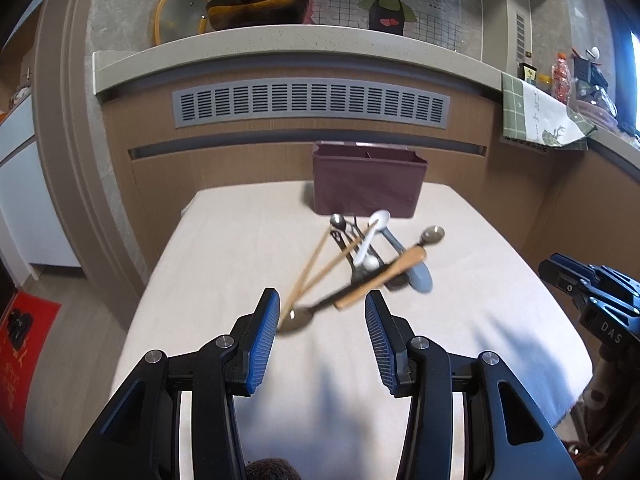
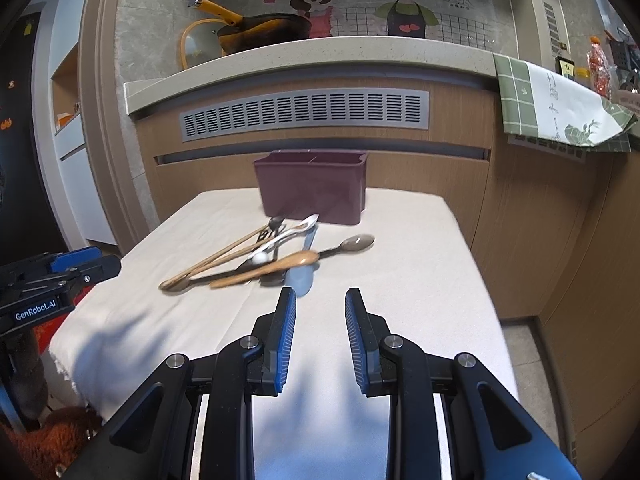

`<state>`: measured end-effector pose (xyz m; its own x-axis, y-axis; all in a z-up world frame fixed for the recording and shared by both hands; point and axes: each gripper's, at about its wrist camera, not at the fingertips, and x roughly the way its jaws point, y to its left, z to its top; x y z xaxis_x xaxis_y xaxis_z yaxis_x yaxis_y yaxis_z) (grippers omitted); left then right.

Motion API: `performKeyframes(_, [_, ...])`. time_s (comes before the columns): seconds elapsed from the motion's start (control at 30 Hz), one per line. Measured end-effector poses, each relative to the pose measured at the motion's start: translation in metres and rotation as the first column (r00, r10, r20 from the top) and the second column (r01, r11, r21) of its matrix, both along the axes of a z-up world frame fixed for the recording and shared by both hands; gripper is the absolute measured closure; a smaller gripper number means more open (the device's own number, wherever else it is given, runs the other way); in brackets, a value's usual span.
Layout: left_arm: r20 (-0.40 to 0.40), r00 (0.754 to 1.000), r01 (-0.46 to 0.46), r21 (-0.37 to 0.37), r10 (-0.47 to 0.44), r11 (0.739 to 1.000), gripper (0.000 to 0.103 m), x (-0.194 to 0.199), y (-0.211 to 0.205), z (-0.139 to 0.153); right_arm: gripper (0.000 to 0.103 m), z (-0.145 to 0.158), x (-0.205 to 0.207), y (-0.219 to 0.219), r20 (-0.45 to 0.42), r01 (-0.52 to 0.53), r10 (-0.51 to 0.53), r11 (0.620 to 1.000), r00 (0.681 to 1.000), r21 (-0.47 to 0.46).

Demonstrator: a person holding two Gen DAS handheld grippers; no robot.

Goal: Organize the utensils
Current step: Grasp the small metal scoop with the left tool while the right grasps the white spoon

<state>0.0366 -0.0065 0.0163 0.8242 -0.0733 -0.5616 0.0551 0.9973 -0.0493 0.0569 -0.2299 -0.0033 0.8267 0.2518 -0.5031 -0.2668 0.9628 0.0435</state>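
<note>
Utensils lie in a crossed pile on the white-clothed table [image 1: 224, 248], just in front of the maroon holder [image 1: 367, 184], which stands upright at the far edge with a divider visible inside. Nothing visible sticking out of the holder.

Pile contents: two wooden chopsticks [image 1: 316, 264] crossing each other, white spoon [image 1: 372, 236] lying on top, wooden spoon [image 1: 384, 274] angled across, grey spatula-like piece [image 1: 416, 272] under it, long metal spoon [image 2: 352, 245] with bowl pointing right, another metal spoon bowl [image 1: 298, 319] at the near end. A dark slotted utensil sits beneath, type unclear.

Left gripper [image 1: 322, 306] hovers above the near end of the pile, fingers spread wide, nothing between them; the near spoon bowl sits just beside its left pad [image 1: 270, 312]. Right gripper [image 2: 321, 300] also has fingers apart and empty, hanging near the grey piece's near tip, not touching.

Background: counter [image 2: 320, 56] with yellow-handled pan [image 2: 264, 32], glass lid, green checked towel [image 2: 560, 100].
</note>
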Motion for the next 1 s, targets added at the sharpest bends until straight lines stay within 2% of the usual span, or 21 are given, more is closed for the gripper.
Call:
performKeyframes(0.13, [0.036, 0.999, -0.003, -0.047, 0.005, 0.999, 0.057, 0.018, 0.02, 0.011, 0.079, 0.007, 0.022, -0.002, 0.008, 0.002, -0.002, 1.0, 1.0, -0.009])
performKeyframes(0.33, [0.065, 0.994, -0.089, -0.021, 0.09, 0.996, 0.057, 0.043, 0.049, 0.011, 0.079, 0.012, 0.059, 0.003, -0.012, -0.034, 0.033, 0.999, 0.999, -0.027])
performKeyframes(0.53, [-0.022, 0.986, -0.164, -0.05, 0.163, 0.985, 0.057, 0.058, 0.078, -0.013, 0.079, -0.002, 0.084, 0.015, -0.066, -0.101, 0.097, 0.993, 0.993, -0.055])
performKeyframes(0.73, [-0.002, 0.99, -0.137, -0.091, 0.138, 0.986, 0.057, 0.061, 0.072, -0.022, 0.079, -0.018, 0.112, 0.025, -0.148, -0.155, 0.147, 0.987, 0.978, -0.044])
performKeyframes(0.87, [-0.035, 0.993, -0.114, -0.106, 0.111, 0.988, 0.057, 0.076, 0.061, -0.024, 0.079, -0.03, 0.129, 0.029, -0.222, -0.164, 0.162, 0.986, 0.962, 0.008])
performKeyframes(1.0, [-0.065, 0.996, -0.063, -0.136, 0.055, 0.989, 0.057, 0.093, 0.051, -0.027, 0.079, -0.037, 0.137, 0.029, -0.234, -0.154, 0.151, 0.988, 0.961, 0.005])
